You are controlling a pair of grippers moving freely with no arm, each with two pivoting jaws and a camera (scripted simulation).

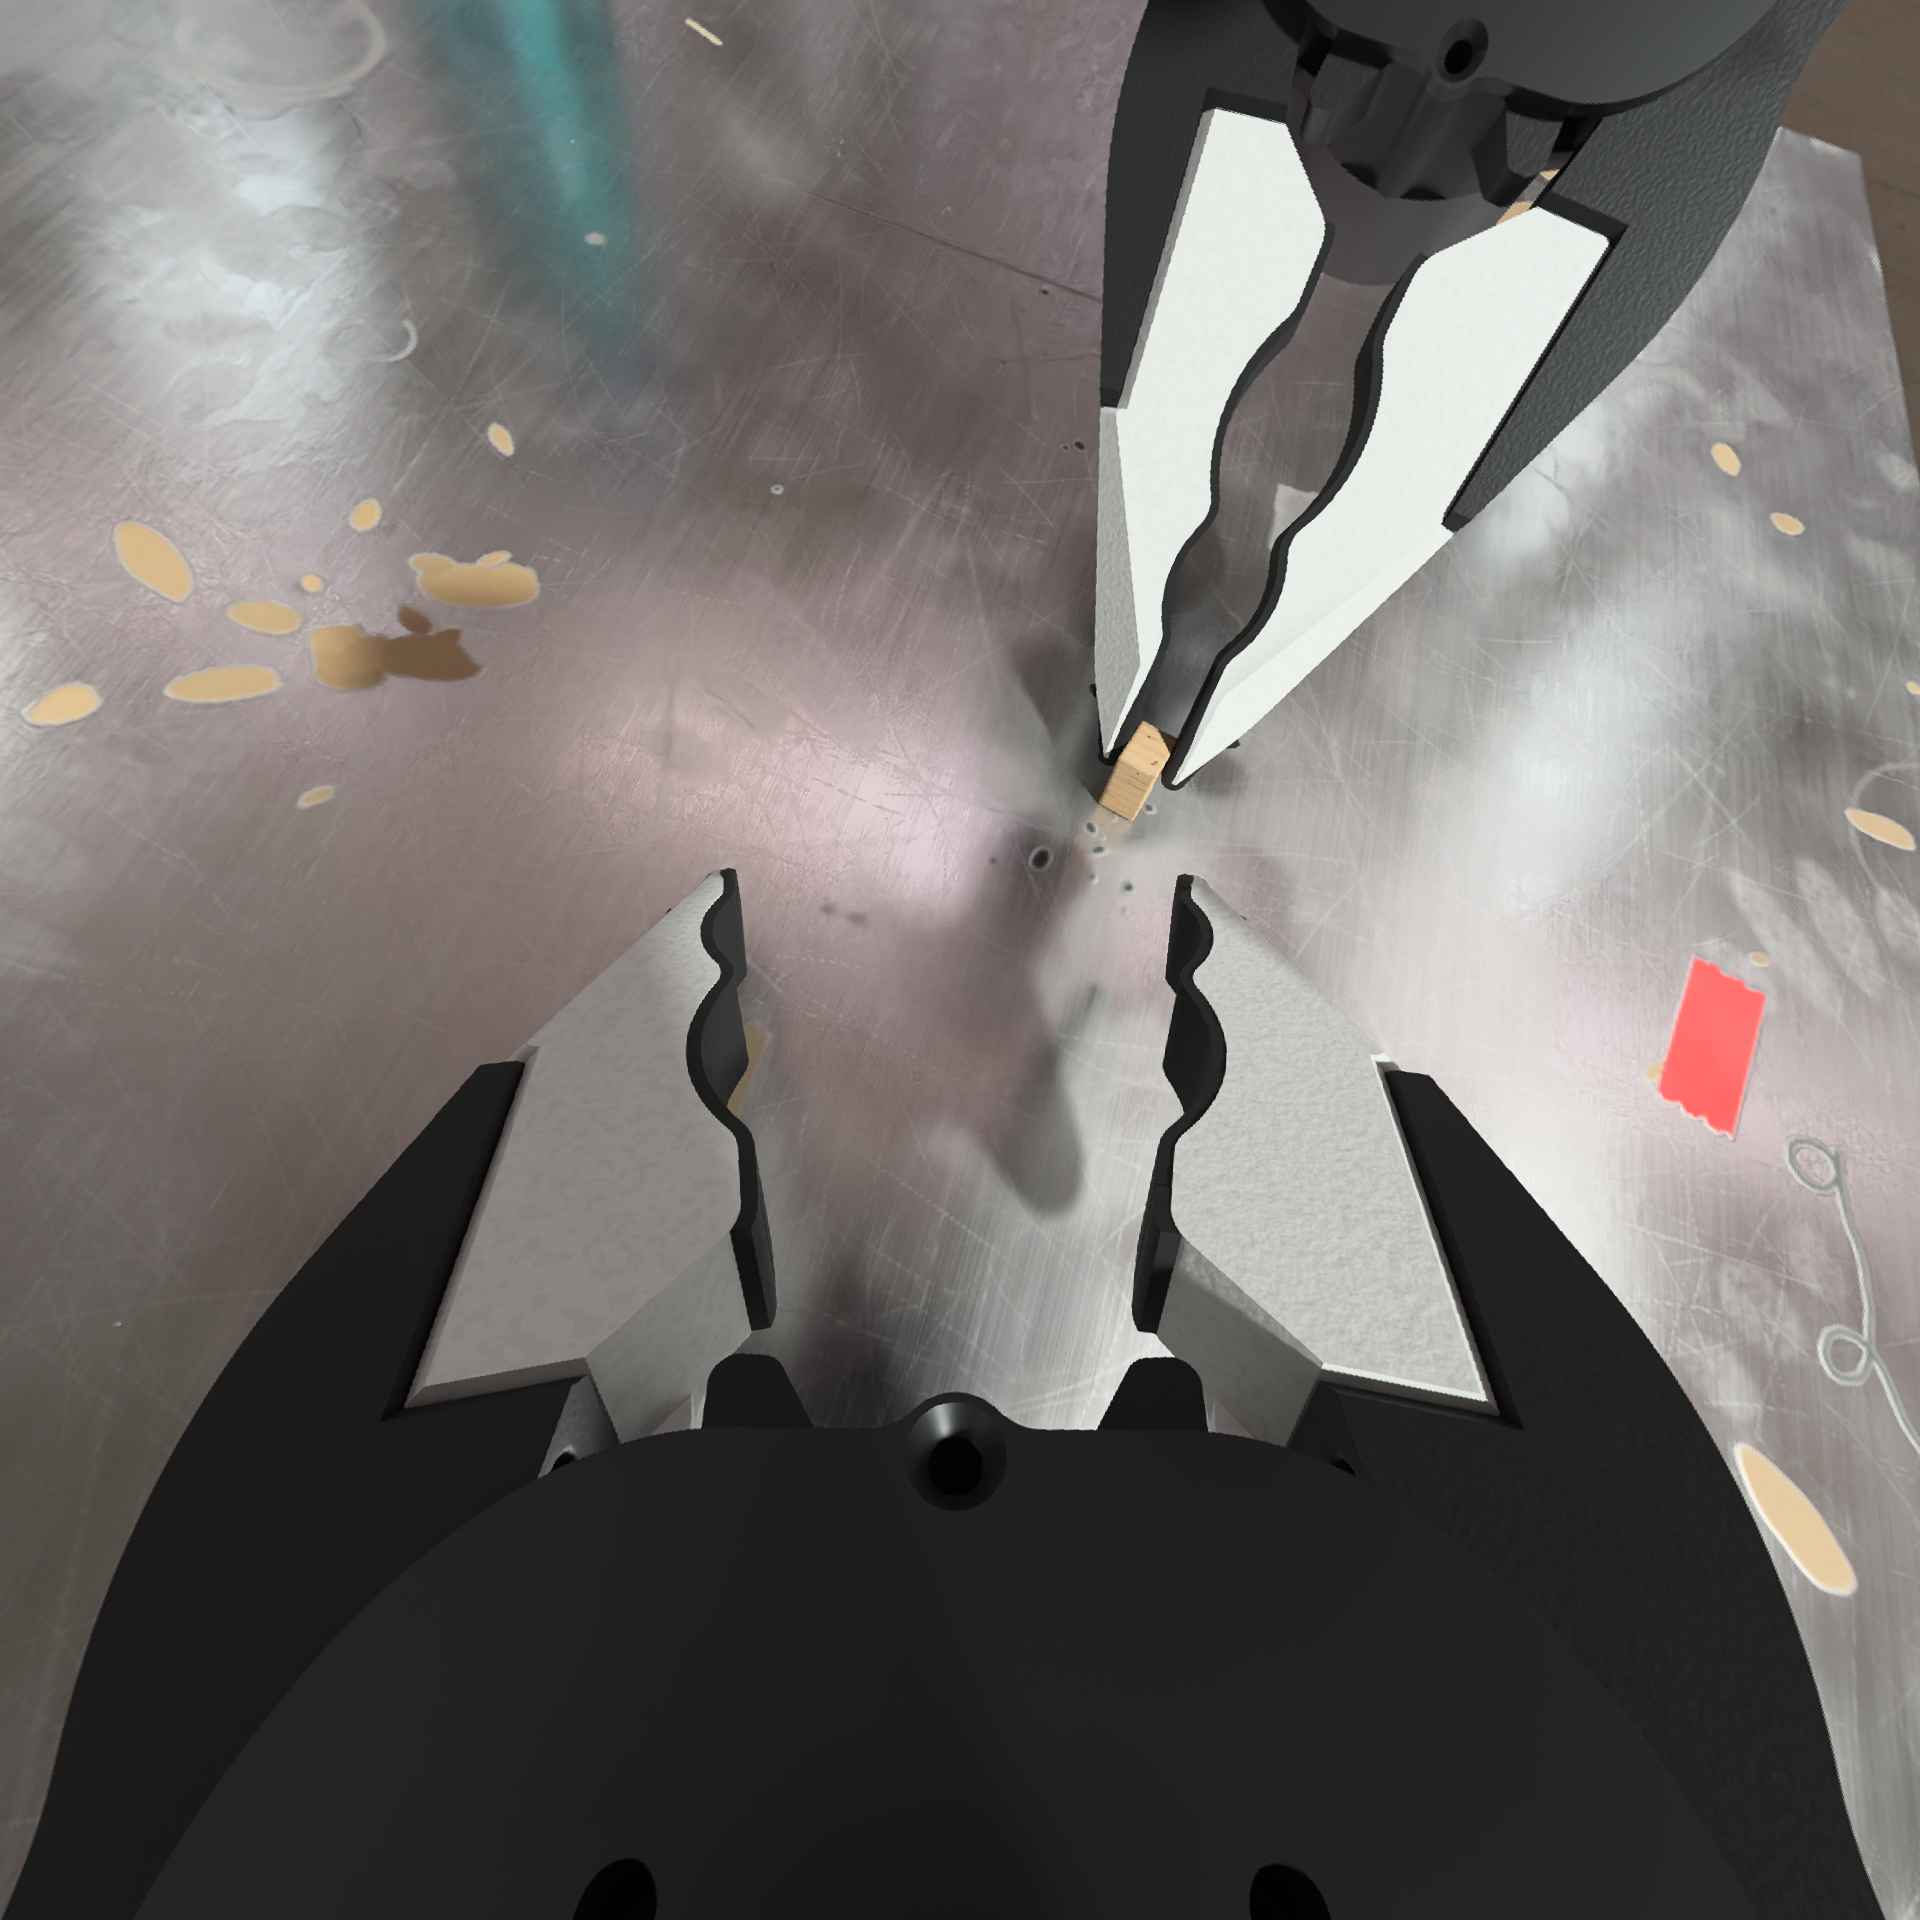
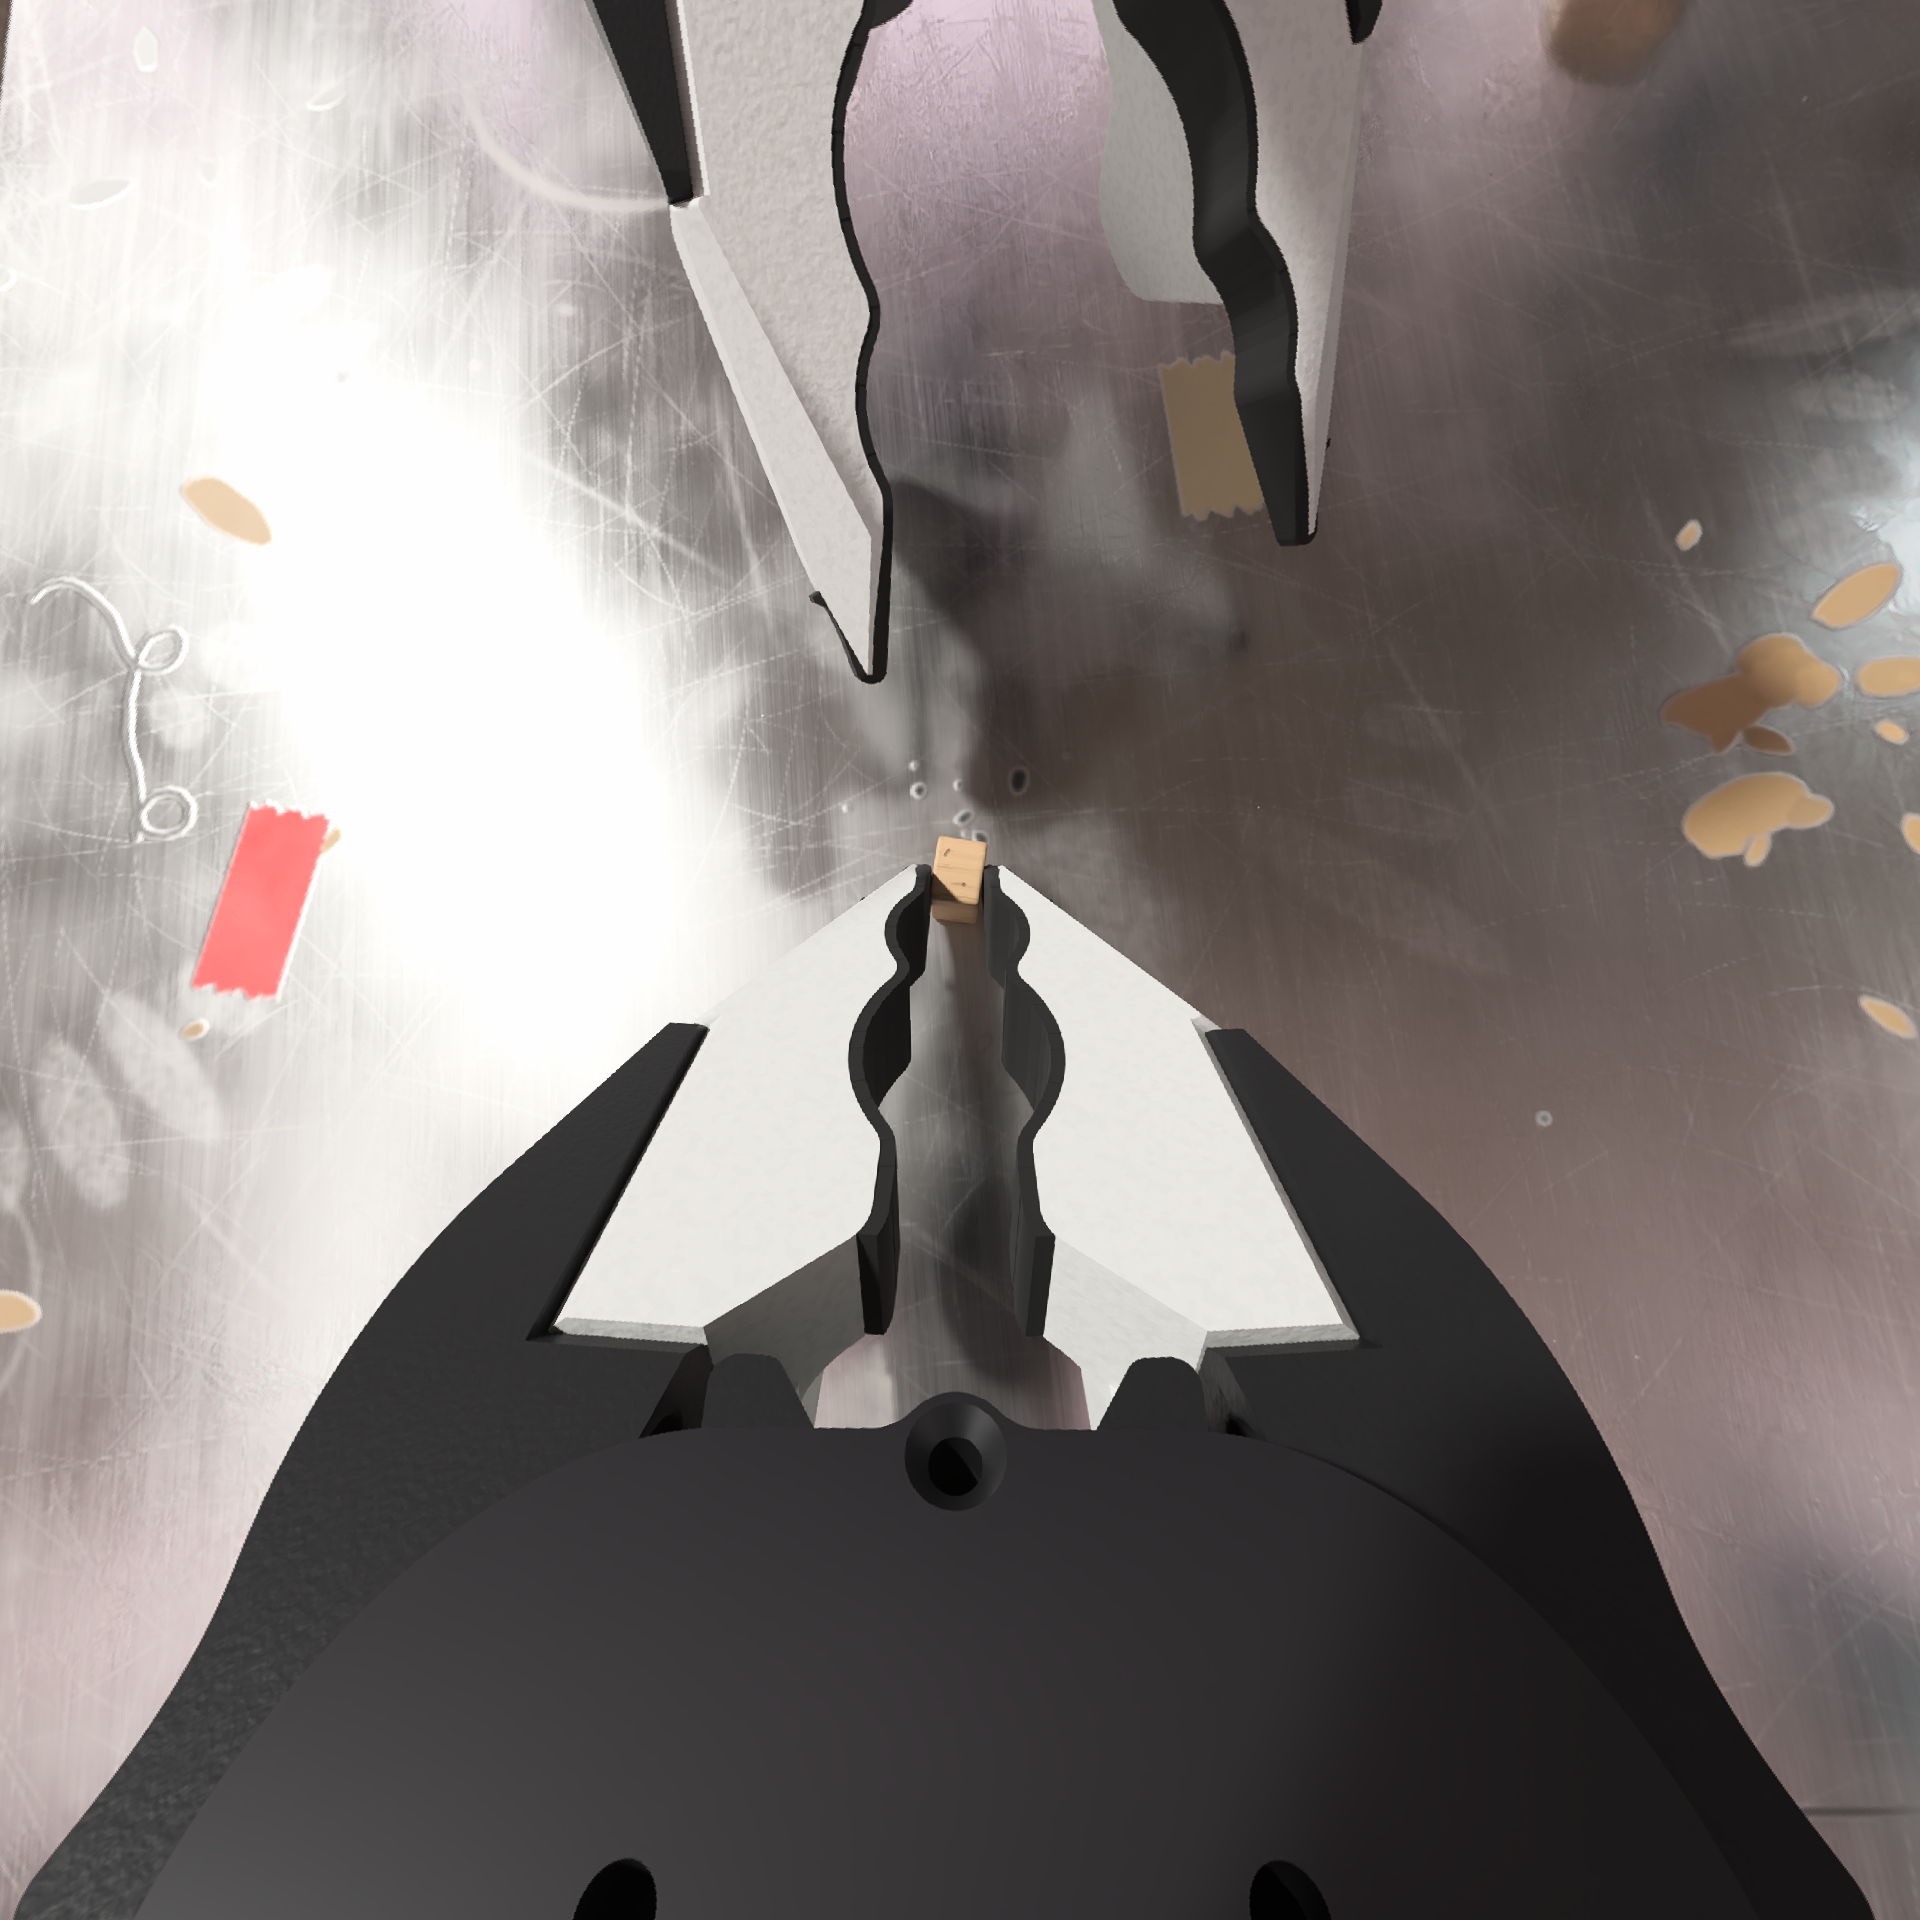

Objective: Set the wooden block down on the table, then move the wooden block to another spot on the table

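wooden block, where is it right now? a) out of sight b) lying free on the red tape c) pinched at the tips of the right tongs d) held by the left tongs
c: the wooden block sits pinched at the tips of the right tongs, while the left tongs hang open with nothing in them.

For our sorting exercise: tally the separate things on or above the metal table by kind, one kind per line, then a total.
Tongs: 2, left open, right shut on the block
Wooden block: 1
Red tape piece: 1
Tan tape piece: 1
Total: 5
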